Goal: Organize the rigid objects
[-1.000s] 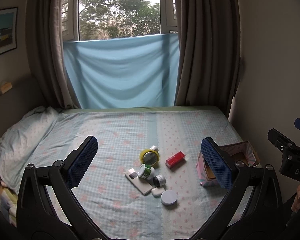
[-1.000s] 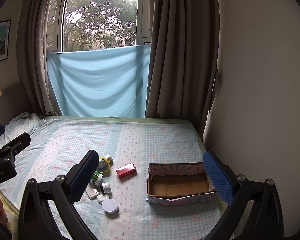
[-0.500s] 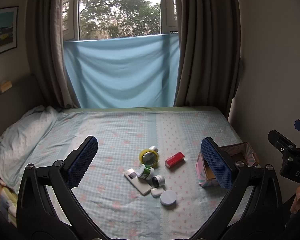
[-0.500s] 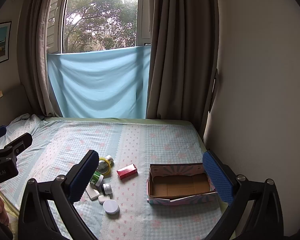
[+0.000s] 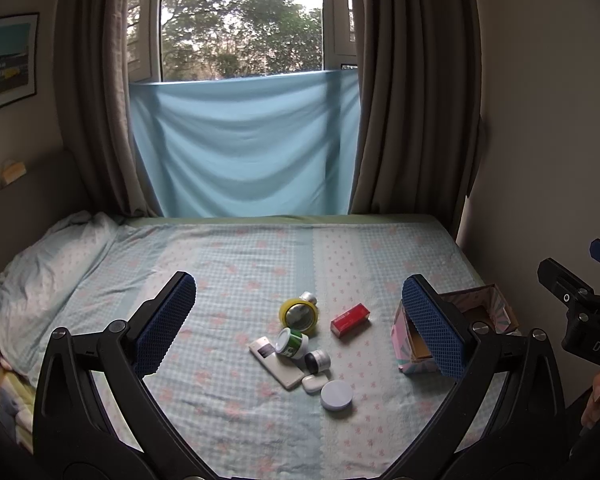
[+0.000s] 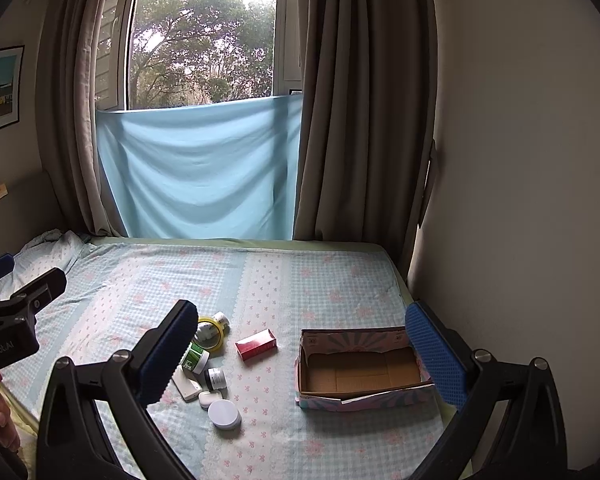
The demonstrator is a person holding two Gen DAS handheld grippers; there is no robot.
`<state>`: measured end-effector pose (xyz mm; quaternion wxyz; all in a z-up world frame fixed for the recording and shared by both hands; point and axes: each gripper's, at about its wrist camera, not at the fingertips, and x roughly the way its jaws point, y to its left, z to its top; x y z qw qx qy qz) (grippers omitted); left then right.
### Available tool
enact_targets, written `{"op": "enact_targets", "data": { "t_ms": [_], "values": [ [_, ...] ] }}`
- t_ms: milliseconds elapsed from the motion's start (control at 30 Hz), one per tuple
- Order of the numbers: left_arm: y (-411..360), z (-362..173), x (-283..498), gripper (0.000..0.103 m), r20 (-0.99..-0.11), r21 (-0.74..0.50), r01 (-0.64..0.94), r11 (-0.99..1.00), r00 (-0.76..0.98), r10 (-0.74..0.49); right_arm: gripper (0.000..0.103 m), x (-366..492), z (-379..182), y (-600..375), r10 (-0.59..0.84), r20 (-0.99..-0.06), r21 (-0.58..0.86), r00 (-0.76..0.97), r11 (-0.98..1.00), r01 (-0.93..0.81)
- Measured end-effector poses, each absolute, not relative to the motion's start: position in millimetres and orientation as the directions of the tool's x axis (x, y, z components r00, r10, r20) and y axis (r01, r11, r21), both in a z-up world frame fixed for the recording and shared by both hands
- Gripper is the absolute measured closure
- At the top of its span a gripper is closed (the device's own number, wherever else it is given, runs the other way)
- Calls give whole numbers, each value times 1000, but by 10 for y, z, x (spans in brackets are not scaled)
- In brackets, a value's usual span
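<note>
A cluster of small items lies on the bed: a yellow tape roll (image 5: 299, 315), a red box (image 5: 350, 320), a green-and-white jar (image 5: 292, 343), a white remote (image 5: 275, 367), a small dark jar (image 5: 318, 360), a white case (image 5: 314, 383) and a round white lid (image 5: 337, 395). An open patterned cardboard box (image 6: 362, 368) stands to their right and looks empty. My left gripper (image 5: 300, 324) is open and empty, held above the cluster. My right gripper (image 6: 300, 356) is open and empty, above the red box (image 6: 257, 344) and the cardboard box.
The bed (image 5: 240, 264) has a checked blue sheet and a pillow (image 5: 44, 276) at the left. A wall (image 6: 520, 200) runs close along the bed's right side. Curtains and a blue cloth (image 5: 244, 148) hang at the window behind.
Both grippers have drifted slightly; the items sit a touch lower in the right wrist view. Nothing on the bed has moved.
</note>
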<state>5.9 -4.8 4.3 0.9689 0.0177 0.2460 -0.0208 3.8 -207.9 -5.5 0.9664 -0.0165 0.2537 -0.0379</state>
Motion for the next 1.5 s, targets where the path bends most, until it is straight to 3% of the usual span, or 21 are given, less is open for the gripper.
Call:
{"op": "enact_targets", "data": {
  "t_ms": [1200,1500],
  "values": [
    [-58,83,44,0,-482,19,21,1000,876,-9,0,19,-23,-2149,-57,-484,-42,873,998,42],
    [103,-259,216,0,-576,85,-13,996,815,60,0,160,-275,-2124,-18,-527,-74,849,997,-24]
  ]
}}
